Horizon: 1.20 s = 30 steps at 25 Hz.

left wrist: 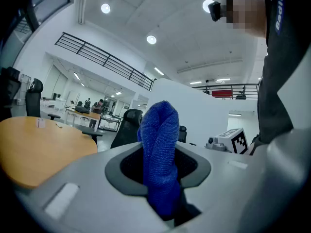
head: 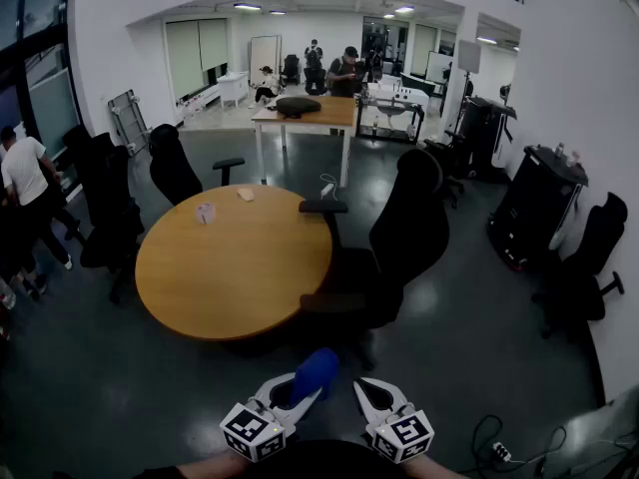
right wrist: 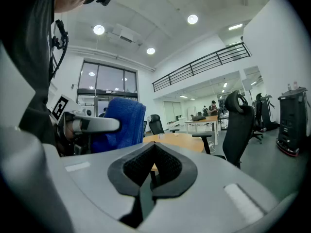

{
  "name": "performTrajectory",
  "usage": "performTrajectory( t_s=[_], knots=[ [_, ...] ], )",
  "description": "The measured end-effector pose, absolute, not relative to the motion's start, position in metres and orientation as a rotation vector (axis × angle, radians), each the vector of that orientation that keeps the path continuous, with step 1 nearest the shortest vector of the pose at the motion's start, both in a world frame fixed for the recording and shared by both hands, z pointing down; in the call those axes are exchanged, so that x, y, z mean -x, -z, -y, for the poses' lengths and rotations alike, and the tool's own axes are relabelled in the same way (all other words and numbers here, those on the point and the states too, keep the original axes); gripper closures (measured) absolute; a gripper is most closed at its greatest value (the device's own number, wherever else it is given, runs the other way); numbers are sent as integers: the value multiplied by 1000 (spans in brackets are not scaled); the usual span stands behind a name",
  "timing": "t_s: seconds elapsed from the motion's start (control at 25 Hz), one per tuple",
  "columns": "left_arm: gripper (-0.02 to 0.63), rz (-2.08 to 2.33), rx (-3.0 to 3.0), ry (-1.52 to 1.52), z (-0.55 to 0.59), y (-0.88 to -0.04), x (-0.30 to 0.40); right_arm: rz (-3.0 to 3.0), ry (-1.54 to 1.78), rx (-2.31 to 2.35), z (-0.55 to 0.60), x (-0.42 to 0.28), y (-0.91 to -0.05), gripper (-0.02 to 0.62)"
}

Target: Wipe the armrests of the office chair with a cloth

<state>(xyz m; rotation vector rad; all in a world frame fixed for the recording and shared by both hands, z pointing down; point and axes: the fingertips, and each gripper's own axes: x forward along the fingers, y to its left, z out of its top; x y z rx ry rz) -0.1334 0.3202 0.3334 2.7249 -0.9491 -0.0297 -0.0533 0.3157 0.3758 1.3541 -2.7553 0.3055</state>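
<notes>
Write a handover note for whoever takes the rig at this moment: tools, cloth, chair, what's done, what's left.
Left tool: shut on the blue cloth, which sticks out past its tips.
Right tool: shut, empty.
Both are held low near the person's body, apart from the office chair at the right side of the round table.
Done: cloth is in hand.
Left: reach the chair and wipe its far armrest and near armrest; neither is touched now.

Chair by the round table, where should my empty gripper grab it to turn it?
Probably the near armrest, a slim horizontal bar. Come down on it from above with the right gripper, jaws across its width; the backrest looks too broad.
</notes>
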Motion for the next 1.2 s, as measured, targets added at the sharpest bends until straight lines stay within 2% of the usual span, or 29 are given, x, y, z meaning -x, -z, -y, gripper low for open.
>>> performTrajectory(
  t_s=[0.72, 1.2],
  knots=[
    [468, 941, -2698, 14, -322, -344, 119, 2756, -376, -1398, -316, 34, -386, 592],
    [468, 979, -2668, 25, -317, -349, 81, 2756, -384, -1354, -308, -3, -390, 592]
  ],
)
